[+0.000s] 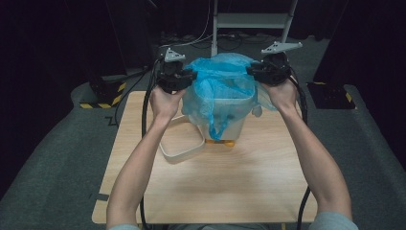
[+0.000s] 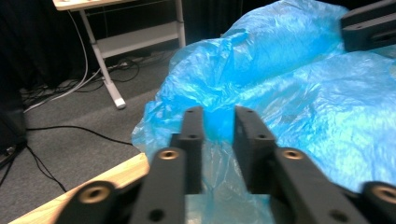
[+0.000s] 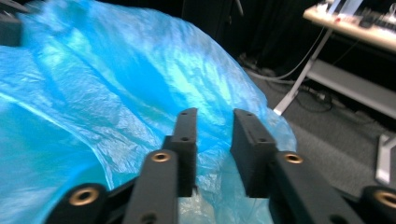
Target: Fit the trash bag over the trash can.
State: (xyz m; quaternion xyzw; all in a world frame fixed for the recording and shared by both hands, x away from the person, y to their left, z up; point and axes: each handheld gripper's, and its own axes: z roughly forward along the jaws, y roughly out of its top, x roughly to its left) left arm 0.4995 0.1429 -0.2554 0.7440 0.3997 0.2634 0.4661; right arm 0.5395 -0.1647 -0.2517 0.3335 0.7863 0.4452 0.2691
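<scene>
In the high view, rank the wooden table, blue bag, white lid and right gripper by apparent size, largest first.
1. wooden table
2. blue bag
3. white lid, partly hidden
4. right gripper; its rank against the lid is unsure.

I am looking at my left black tongs [image 1: 190,76] and my right black tongs [image 1: 251,70], each wearing a grey three-cornered plate on top. Thick black cables are trailing from both. Up close, flat black jaws are showing small screw holes, and brass-coloured rings are gleaming along the dark linkage bars. Light grey short sleeves are covering my upper arms.
</scene>
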